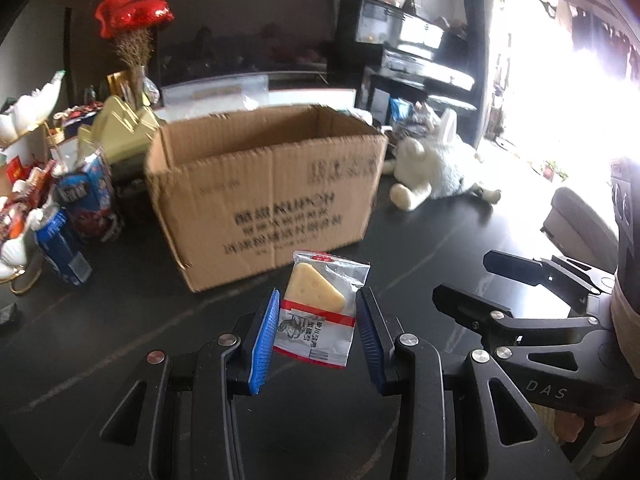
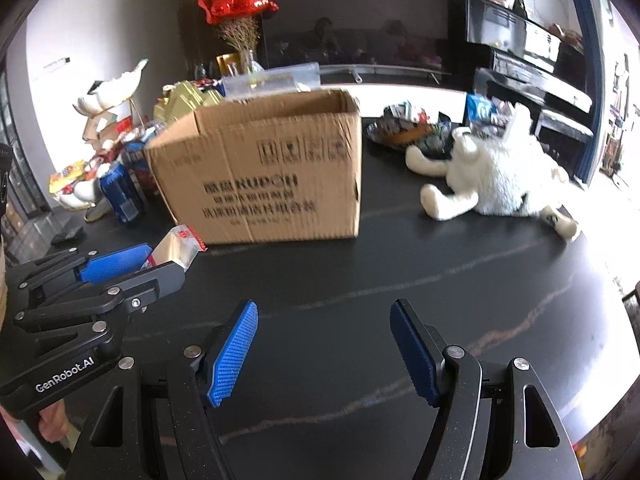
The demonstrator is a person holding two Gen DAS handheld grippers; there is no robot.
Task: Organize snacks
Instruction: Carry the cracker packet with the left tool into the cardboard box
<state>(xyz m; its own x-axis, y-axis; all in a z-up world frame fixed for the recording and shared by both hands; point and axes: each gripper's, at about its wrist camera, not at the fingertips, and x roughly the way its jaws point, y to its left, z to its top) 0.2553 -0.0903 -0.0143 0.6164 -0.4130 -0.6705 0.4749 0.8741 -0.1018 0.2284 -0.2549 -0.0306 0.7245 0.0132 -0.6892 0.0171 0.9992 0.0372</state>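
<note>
My left gripper (image 1: 316,300) is shut on a clear snack packet (image 1: 320,308) with a yellow cheese-shaped wedge inside, held a little above the dark table in front of an open cardboard box (image 1: 264,188). The same packet (image 2: 176,246) shows in the right wrist view, between the left gripper's blue pads (image 2: 112,266). My right gripper (image 2: 324,320) is open and empty over the table, right of the left one; it also shows in the left wrist view (image 1: 468,280). The cardboard box (image 2: 260,172) stands just beyond both grippers.
Blue snack bags (image 1: 86,200) and a heap of snacks stand left of the box. A white plush rabbit (image 2: 496,172) lies to its right, with more snack packets (image 2: 404,128) behind it. A red foil balloon (image 2: 236,0) and a piano (image 1: 416,56) are at the back.
</note>
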